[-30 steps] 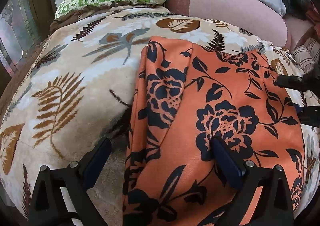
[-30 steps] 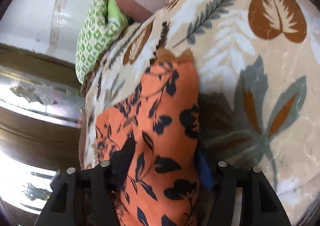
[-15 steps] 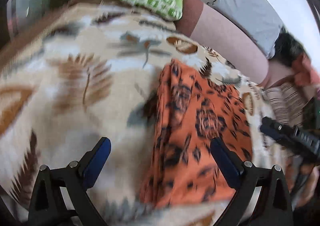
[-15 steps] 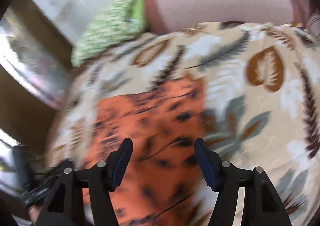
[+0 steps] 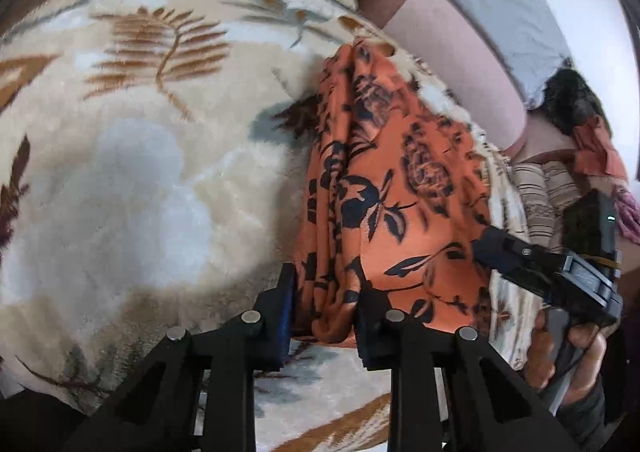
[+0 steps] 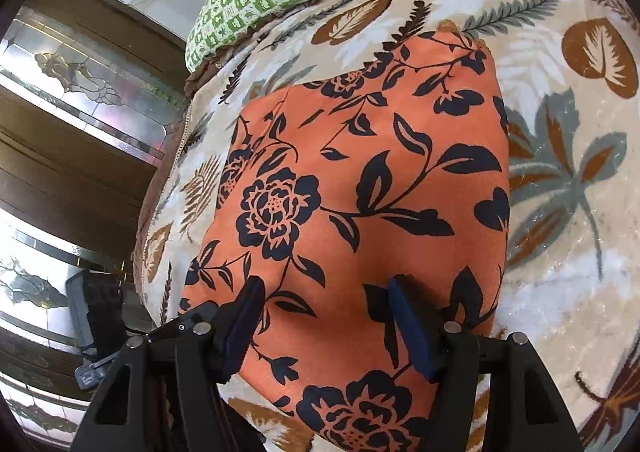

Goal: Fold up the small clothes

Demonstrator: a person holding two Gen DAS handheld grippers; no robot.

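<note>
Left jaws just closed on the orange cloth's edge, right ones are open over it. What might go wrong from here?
1. The left gripper, whose jaws have just been closing, pinches a bunched edge of the orange floral cloth; several gathered layers may lift together and spoil the fold.
2. The right gripper stands open over flat fabric; closing there may also catch the plush leaf-print blanket.
3. With only one side held, pulling may drag the cloth askew.

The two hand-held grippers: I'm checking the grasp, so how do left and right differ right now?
The left hand-held gripper has just been closing and pinches the bunched edge of the orange floral garment; the right hand-held gripper stands wider, open over flat cloth. Both are at the garment's near edge.
</note>
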